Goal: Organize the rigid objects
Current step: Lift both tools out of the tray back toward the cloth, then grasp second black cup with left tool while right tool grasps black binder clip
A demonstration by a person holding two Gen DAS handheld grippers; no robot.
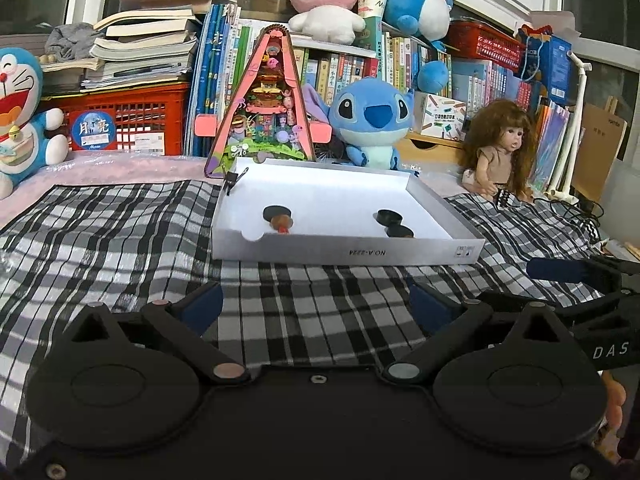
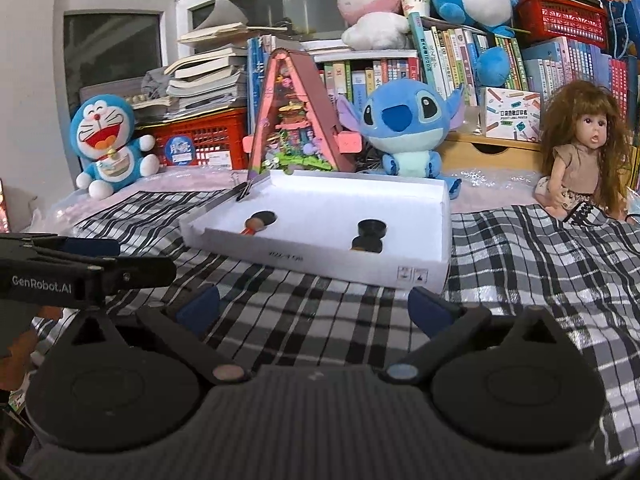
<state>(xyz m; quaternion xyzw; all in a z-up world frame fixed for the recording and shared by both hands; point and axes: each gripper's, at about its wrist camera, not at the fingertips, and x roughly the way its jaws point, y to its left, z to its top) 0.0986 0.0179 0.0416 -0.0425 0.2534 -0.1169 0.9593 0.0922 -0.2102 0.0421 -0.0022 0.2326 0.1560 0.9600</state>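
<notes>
home, child's room | ahead of claw: plush toys (image 1: 370,120), doll (image 1: 498,148), crammed bookshelf (image 1: 400,60) | below: checked cloth (image 1: 120,232)

1 box (image 1: 340,252), 3 black discs (image 1: 276,212), 5 plushies (image 1: 372,120), 1 doll (image 1: 500,144)

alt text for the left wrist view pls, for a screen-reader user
The open left gripper hovers empty over a black-and-white checked cloth, facing a shallow white box that holds a few dark round pieces. Behind the box stand a Stitch plush, a doll, a Doraemon plush and crowded bookshelves.
</notes>
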